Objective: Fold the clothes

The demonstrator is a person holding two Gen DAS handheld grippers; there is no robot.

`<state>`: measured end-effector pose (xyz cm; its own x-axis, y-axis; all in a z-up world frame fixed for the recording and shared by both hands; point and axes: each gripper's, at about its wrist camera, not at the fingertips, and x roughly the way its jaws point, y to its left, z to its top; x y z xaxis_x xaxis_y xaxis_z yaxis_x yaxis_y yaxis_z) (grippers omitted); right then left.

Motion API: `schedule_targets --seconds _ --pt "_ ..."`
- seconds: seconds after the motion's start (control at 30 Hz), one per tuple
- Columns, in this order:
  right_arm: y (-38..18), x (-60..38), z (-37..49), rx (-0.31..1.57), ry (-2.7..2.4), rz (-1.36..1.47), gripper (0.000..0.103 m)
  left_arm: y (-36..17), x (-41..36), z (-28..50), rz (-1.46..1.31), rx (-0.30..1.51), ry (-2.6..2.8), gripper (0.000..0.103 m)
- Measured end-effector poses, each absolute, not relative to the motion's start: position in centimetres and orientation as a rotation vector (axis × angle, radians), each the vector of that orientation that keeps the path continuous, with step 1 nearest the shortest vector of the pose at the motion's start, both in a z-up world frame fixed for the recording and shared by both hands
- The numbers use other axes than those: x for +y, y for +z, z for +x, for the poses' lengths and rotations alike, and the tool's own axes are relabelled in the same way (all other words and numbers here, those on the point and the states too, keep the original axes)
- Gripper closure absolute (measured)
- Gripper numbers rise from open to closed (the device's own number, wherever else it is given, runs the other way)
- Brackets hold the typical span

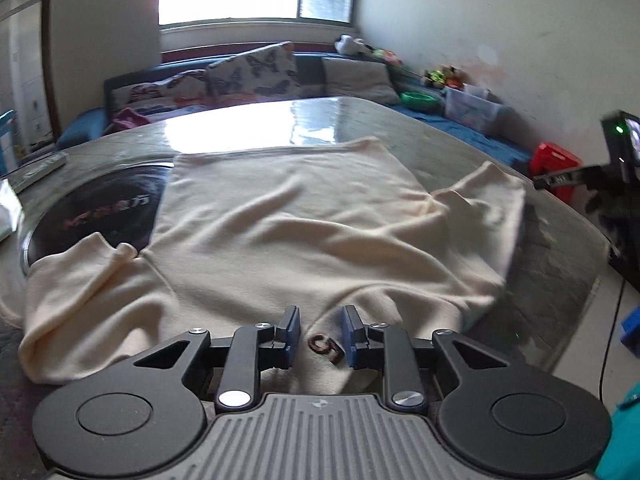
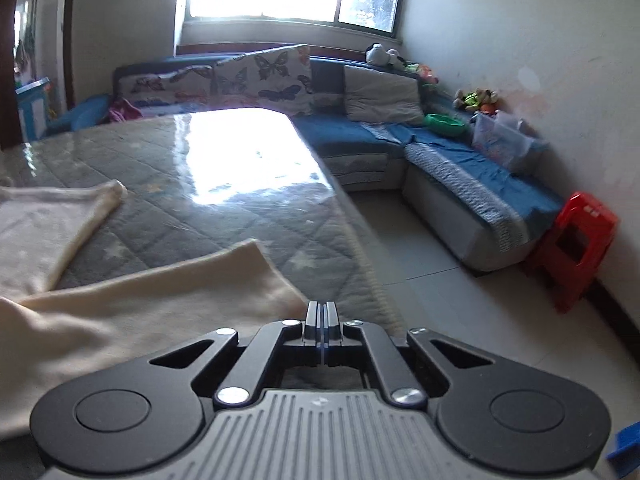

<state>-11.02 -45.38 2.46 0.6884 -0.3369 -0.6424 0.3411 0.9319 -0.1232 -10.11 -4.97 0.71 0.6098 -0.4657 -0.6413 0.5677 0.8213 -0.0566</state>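
Between left jaws, cream shirt (image 1: pixel 288 216) collar, untouched

Cream garment (image 1: pixel 288 224): brown embroidered mark near its near edge, reading as "G". Black round mat (image 1: pixel 96 208): reddish characters, last one "方", others illegible

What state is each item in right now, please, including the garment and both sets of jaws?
Cream garment: spread on the table, wrinkled, not yet folded.
Left gripper: jaws slightly apart over the garment's near edge, not pinching it.
Right gripper: jaws fully closed; nothing visible between them.
Table: glossy cover, reflecting window glare.
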Motion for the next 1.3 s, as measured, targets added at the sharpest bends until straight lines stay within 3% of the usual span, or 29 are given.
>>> schedule_targets --seconds 0.13,0.2,0.23,0.27,0.7,0.8,0.93,1.0,1.03,1.07,1.3 --pt "2.7 -46.3 -11.4 0.72 -0.293 0.114 0.092 0.8 -4.6 -10.3 0.173 0.697 -0.609 0.074" --pt "2.7 -46.2 -11.2 0.705 -0.284 0.124 0.077 1.2 -4.4 -10.0 0.175 0.694 -0.591 0.074" --pt "2.6 -46.1 -11.0 0.701 -0.284 0.125 0.065 1.5 -4.4 -9.9 0.182 0.683 -0.582 0.075" --pt "2.6 -46.1 -10.8 0.696 -0.284 0.125 0.06 1.9 -4.4 -10.0 0.183 0.67 -0.58 0.075" --pt "1.8 -45.6 -8.7 0.689 -0.234 0.192 0.057 1.7 -7.5 -8.6 0.179 0.669 -0.642 0.066" --pt "1.9 -45.9 -8.5 0.687 -0.255 0.193 0.042 1.5 -7.7 -8.7 0.18 0.671 -0.649 0.062" --pt "1.2 -46.1 -7.9 0.695 -0.261 0.205 0.05 1.3 -7.8 -8.9 0.181 0.68 -0.658 0.062" --pt "1.2 -45.6 -7.7 0.692 -0.259 0.165 0.07 1.2 -7.8 -8.9 0.18 0.683 -0.659 0.062" --pt "1.2 -45.4 -7.8 0.688 -0.246 0.162 0.085 1.2 -7.9 -8.9 0.177 0.685 -0.661 0.062" --pt "1.3 -45.2 -7.8 0.685 -0.232 0.161 0.09 1.2 -7.9 -9.0 0.176 0.687 -0.665 0.064" --pt "2.0 -44.8 -8.7 0.654 -0.3 0.054 0.093 0.8 -9.0 -9.5 0.175 0.704 -0.72 0.064"
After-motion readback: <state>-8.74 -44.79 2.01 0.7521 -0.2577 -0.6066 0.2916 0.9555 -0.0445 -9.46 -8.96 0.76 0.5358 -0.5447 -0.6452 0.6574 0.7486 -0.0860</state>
